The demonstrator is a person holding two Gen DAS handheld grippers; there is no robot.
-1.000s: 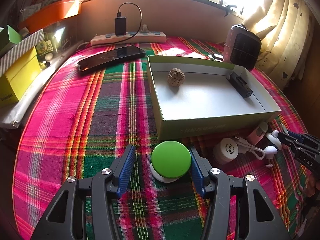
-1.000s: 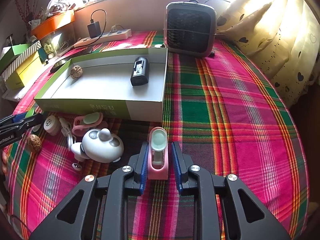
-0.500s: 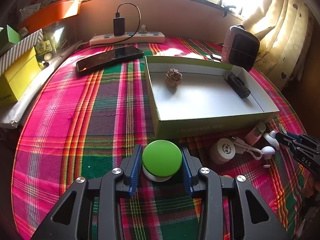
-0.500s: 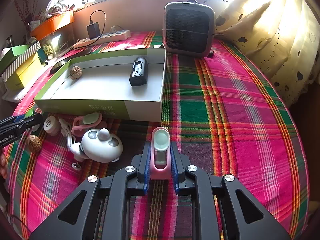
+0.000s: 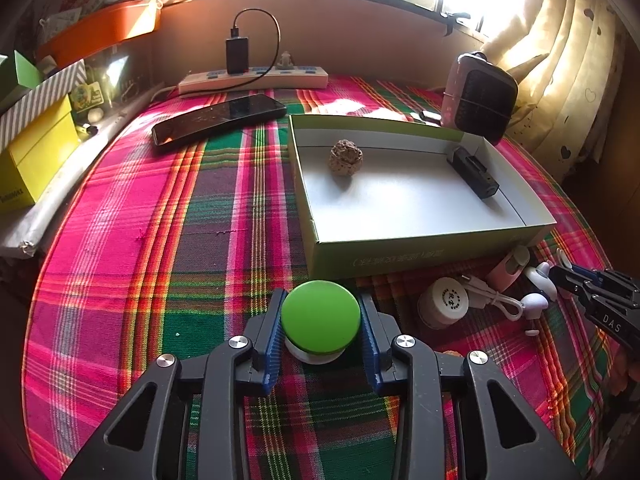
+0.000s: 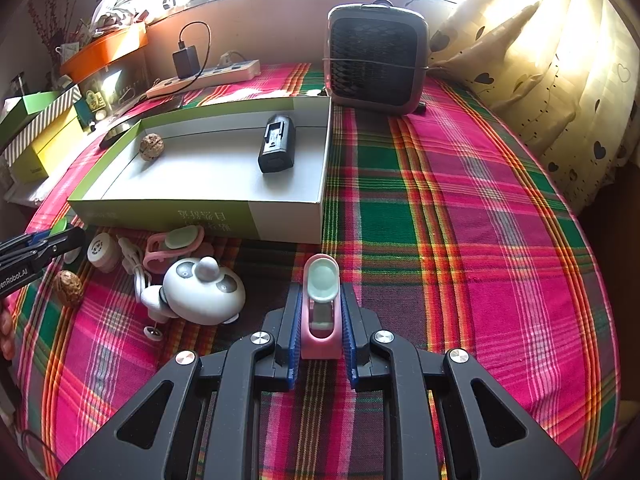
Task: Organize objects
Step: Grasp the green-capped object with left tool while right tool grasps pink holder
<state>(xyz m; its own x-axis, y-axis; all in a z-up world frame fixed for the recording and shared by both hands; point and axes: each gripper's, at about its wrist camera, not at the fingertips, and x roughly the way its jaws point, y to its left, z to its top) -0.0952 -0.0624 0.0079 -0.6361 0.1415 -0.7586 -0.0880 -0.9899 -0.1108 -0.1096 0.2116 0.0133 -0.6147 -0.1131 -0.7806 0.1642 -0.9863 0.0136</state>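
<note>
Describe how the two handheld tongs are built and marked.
Both the left tongs and right tongs have black plastic frames with triangular cut-outs, silver round screws at the joints, and blue ribbed pads lining the inner faces. White lettering runs along the side of each, only partly readable.

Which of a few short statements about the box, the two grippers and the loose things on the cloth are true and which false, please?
1. The left gripper grips a green-topped jar. True.
2. The right gripper is empty. False: it is shut on a pink clip.
3. The box holds a walnut and a black battery. True.
4. The phone lies inside the box. False: it lies on the cloth beside it.
5. The white toy is outside the box. True.
</note>
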